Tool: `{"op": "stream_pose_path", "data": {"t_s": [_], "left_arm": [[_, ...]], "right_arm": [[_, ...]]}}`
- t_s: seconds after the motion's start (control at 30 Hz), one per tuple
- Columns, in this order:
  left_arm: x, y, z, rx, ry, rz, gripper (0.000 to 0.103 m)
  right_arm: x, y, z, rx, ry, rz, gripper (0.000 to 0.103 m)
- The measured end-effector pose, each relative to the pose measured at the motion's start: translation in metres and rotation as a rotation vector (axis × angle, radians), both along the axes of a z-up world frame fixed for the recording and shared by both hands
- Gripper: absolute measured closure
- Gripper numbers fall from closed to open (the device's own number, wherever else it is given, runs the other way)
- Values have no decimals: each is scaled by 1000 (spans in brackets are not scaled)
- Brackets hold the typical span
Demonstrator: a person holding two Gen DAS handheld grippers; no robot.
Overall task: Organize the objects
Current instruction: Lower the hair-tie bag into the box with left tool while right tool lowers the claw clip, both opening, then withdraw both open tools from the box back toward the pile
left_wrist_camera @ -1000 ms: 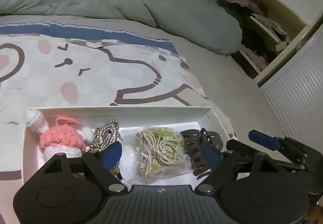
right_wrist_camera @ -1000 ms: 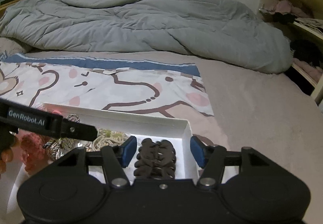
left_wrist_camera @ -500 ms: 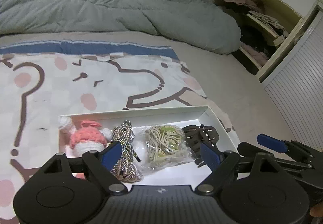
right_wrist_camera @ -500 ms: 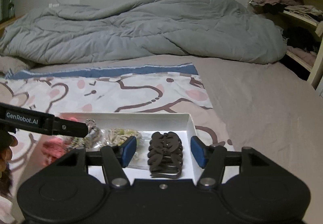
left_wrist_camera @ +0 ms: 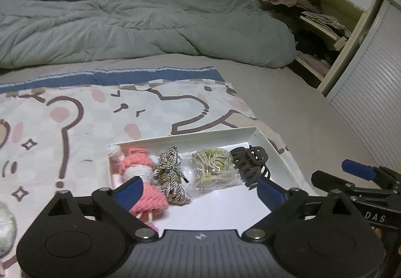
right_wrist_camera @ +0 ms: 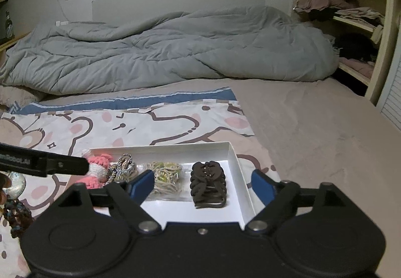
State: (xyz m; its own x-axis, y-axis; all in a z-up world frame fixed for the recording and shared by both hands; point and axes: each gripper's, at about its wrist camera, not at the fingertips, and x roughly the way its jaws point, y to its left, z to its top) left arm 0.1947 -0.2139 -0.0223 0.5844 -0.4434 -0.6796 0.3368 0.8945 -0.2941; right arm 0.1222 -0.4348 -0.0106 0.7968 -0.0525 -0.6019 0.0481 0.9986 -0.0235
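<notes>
Left gripper (left_wrist_camera: 199,189) has its jaws wide apart, nothing between them, hanging over the near end of the white box (left_wrist_camera: 278,152). Right gripper (right_wrist_camera: 201,184) is the same: jaws spread and empty, above the box's right half. Inside, left to right in a row: pink crochet doll (left_wrist_camera: 140,177), braided cord (left_wrist_camera: 170,175), bagged hair ties (left_wrist_camera: 213,169), dark hair claw (left_wrist_camera: 250,161) nearest the right wall. The box sits on a cartoon bear sheet (left_wrist_camera: 75,122) on the bed, a grey duvet (right_wrist_camera: 163,55) bunched beyond, open shelves (right_wrist_camera: 351,27) at right.
</notes>
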Motion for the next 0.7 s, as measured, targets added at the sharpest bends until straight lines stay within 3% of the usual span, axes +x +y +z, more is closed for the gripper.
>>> {"op": "stream_pose_path", "data": {"t_s": [0.17,0.7], "left_arm": [[-20,11,9,34,-36,9,0],[-75,42,34,108,-147,-1,0]], "right_arm": [[-19,6,6,-20,-16,-11,8],[-67,26,22,4,-40,-36,0]]}}
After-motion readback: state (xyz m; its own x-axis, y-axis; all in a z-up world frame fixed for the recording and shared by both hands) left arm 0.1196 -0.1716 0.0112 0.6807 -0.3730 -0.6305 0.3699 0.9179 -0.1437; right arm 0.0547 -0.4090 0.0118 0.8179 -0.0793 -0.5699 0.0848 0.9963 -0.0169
